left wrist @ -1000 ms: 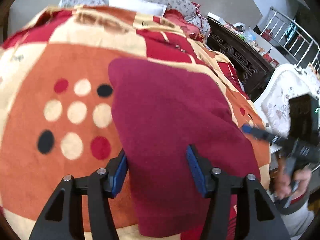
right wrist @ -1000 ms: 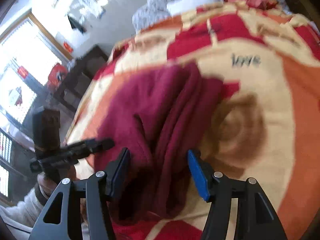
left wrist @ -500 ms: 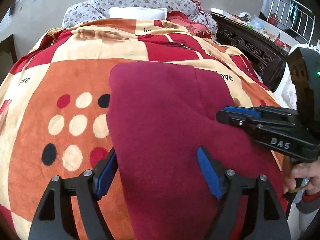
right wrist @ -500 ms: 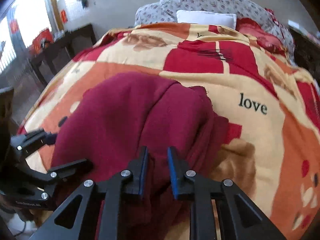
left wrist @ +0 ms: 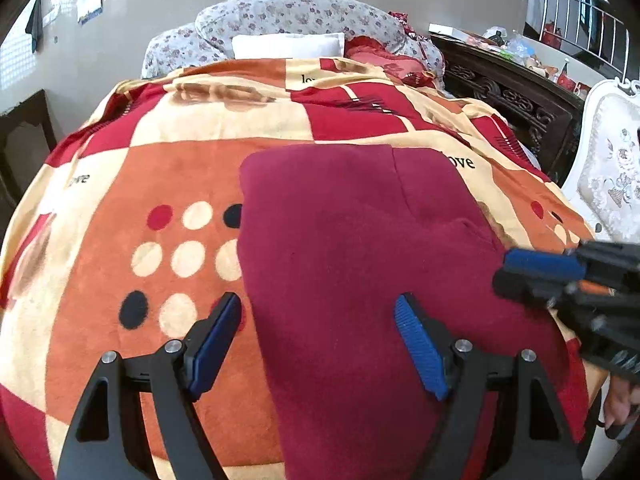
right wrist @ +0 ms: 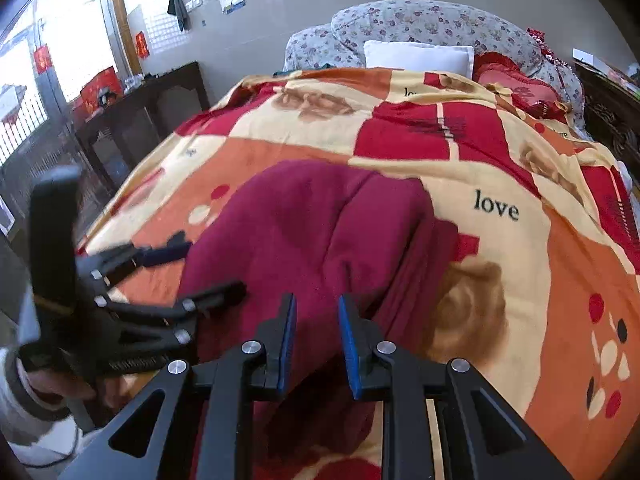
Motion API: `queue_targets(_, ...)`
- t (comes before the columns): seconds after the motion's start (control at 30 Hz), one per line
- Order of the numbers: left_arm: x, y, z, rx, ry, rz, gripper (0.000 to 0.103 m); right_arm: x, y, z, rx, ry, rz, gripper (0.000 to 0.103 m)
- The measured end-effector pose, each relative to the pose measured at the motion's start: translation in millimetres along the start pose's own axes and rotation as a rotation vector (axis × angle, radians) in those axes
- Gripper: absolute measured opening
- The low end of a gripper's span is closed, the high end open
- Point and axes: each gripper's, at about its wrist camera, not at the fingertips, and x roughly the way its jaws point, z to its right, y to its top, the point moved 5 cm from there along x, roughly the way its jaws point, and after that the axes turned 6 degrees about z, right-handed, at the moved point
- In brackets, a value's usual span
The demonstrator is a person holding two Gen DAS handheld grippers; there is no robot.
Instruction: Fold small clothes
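Evidently soft and limp, the garment [left wrist: 352, 248] lies flat on the blanket [left wrist: 120, 280], best pinched at its near hem, where the right gripper [right wrist: 317, 344] clamps a fold while the left gripper [left wrist: 318, 340] gapes empty.

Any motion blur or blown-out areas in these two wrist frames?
Left wrist view: maroon garment sharp, but the right claw entering at the edge is smeared. Right wrist view: windows at upper left blown out; the left claw slightly blurred; strong fisheye bending in both.
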Motion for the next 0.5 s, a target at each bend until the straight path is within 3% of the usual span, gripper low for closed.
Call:
queue_targets(0.1,-4,-1,-1,0.005,0.016,0.005,0.079,12,-14,5,-0.009,-0.041,-0.026,0.025)
queue_targets(0.37,-10,0,-5,-0.008,0.037,0.009,0.079,6,-15,9,0.039,-0.035,-0.011,0.029)
queue_targets(0.43,-11,1,-7,-0.013,0.048,0.014,0.079,-1,-11,8,0.067,-0.028,0.009,0.033)
queue_targets(0.5,-11,2,-10,-0.022,0.059,0.018,0.081,-9,-7,6,0.096,-0.023,0.033,0.049)
